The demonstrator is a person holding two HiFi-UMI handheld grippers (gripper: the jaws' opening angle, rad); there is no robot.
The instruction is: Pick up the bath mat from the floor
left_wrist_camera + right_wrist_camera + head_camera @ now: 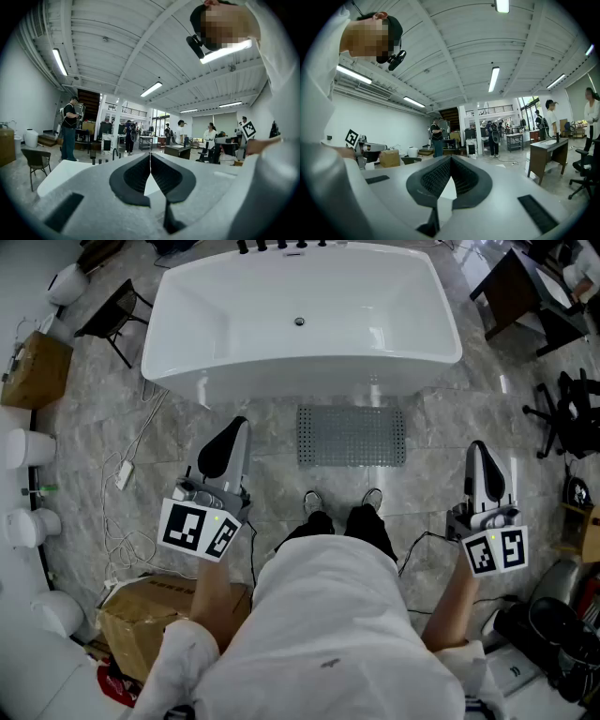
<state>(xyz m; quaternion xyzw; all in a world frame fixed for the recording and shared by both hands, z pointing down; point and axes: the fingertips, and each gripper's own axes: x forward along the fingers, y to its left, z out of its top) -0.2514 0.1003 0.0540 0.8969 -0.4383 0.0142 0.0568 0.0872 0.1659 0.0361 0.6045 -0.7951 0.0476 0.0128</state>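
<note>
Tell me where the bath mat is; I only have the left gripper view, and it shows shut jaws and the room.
Observer: The bath mat lies flat on the floor beside the bathtub, just ahead of the person's shoes.
Operator: Is a gripper on it?
Observer: No. The left gripper and the right gripper flank it, both apart from it.
Operator: The right one's jaws?
Observer: Shut, nothing between them.

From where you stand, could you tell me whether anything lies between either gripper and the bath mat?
Nothing visible does. The bath mat lies flat on the tile floor before the bathtub, just beyond the person's shoes. The left gripper and right gripper, both shut and empty, flank it.
</note>
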